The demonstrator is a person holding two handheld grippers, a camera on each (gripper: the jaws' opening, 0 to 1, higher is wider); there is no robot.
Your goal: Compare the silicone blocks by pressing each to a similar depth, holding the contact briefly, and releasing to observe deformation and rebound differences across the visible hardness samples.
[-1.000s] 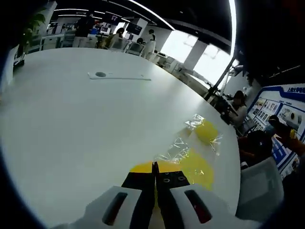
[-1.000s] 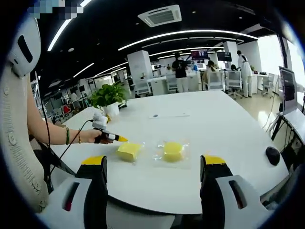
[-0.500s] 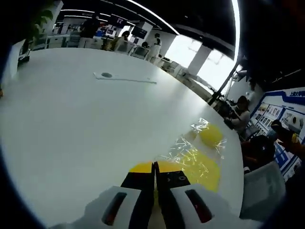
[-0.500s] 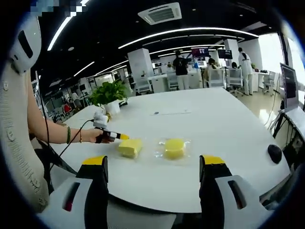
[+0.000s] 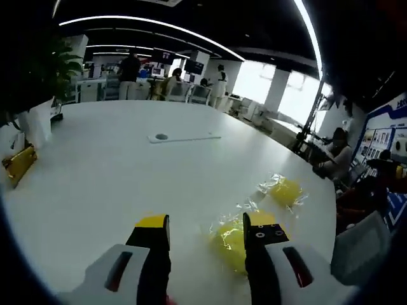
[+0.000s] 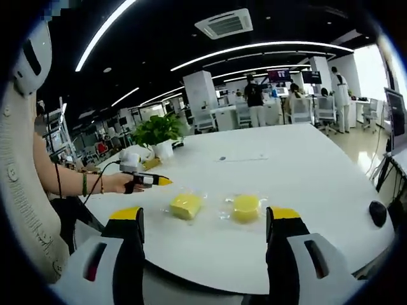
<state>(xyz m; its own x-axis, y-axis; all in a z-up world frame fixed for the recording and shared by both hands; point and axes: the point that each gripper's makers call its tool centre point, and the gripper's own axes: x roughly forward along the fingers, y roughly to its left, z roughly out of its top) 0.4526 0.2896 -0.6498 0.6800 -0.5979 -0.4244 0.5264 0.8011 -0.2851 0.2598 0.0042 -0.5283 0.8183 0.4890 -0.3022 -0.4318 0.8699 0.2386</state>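
Two yellow silicone blocks in clear wrap lie on the white table (image 6: pixel 305 165). In the right gripper view the square block (image 6: pixel 186 205) sits left of the round block (image 6: pixel 246 207). My left gripper (image 5: pixel 206 225) is open, and the square block (image 5: pixel 232 241) lies just inside its right jaw, with the round block (image 5: pixel 284 189) farther off. From the right gripper view, a hand holds the left gripper (image 6: pixel 163 182) a little left of the square block, apart from it. My right gripper (image 6: pixel 205 216) is open and well short of both blocks.
A potted plant (image 6: pixel 159 130) stands at the table's far left, its white pot (image 5: pixel 38 124) beside a yellow item (image 5: pixel 19 162). A flat white strip (image 5: pixel 181 136) lies mid-table. A black mouse (image 6: pixel 378 213) sits near the right edge. People and desks fill the background.
My left gripper went from shut at the square block to open and drew back from it. Both views shifted with the hands; the right gripper stayed open.
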